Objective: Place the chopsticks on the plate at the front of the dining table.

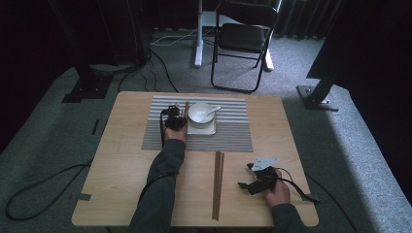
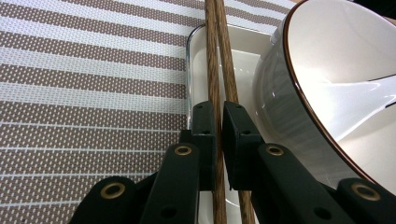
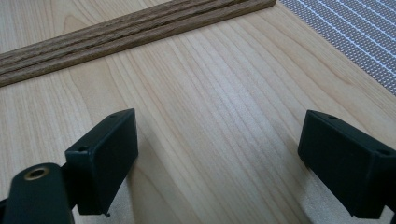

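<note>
My left gripper [image 1: 174, 116] sits on the striped placemat [image 1: 160, 136], jaws pinched on a pair of chopsticks [image 2: 217, 70] so they lie just beside the white bowl [image 2: 336, 84], over the edge of the small square dish [image 2: 198, 56] under it, where a diner would look for them. Farther right, a second set of chopsticks [image 1: 217, 184] lies on the bare table [image 1: 121, 170]. My right gripper [image 1: 252, 182] rests near them, jaws wide and empty, probably ready to take them.
</note>
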A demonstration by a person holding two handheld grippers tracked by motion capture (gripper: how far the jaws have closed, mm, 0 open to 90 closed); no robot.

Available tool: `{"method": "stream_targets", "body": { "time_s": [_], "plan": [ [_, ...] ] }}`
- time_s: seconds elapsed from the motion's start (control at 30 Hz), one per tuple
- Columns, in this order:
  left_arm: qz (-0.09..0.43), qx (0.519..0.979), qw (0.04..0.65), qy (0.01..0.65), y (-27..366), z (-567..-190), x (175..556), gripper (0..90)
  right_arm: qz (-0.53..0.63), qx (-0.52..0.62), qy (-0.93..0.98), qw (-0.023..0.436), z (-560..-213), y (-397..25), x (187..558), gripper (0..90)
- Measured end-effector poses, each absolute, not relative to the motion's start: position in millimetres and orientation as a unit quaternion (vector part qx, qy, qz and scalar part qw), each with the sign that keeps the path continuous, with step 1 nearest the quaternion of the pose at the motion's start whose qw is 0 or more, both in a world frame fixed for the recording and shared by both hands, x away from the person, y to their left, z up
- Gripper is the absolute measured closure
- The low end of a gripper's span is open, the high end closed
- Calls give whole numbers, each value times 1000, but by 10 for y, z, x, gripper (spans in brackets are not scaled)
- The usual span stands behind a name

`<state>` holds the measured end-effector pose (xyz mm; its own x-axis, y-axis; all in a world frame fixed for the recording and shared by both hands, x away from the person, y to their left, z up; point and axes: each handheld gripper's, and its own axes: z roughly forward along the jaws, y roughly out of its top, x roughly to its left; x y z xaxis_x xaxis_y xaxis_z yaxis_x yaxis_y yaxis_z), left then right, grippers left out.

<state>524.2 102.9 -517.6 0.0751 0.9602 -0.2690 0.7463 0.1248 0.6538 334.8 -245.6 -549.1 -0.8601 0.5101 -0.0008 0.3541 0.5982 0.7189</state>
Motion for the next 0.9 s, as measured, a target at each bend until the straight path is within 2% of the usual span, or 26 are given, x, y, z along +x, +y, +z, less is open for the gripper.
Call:
{"method": "stream_targets", "body": {
  "time_s": [0.53, 0.9],
  "plan": [
    [149, 638, 357, 665, 1037, -5149, 5221, 779, 376, 243, 888, 104, -5491, -2456, 3348, 115],
    [167, 634, 354, 667, 1185, -5045, 5192, 724, 376, 243, 888, 103, -5491, -2456, 3348, 115]
  ]
}}
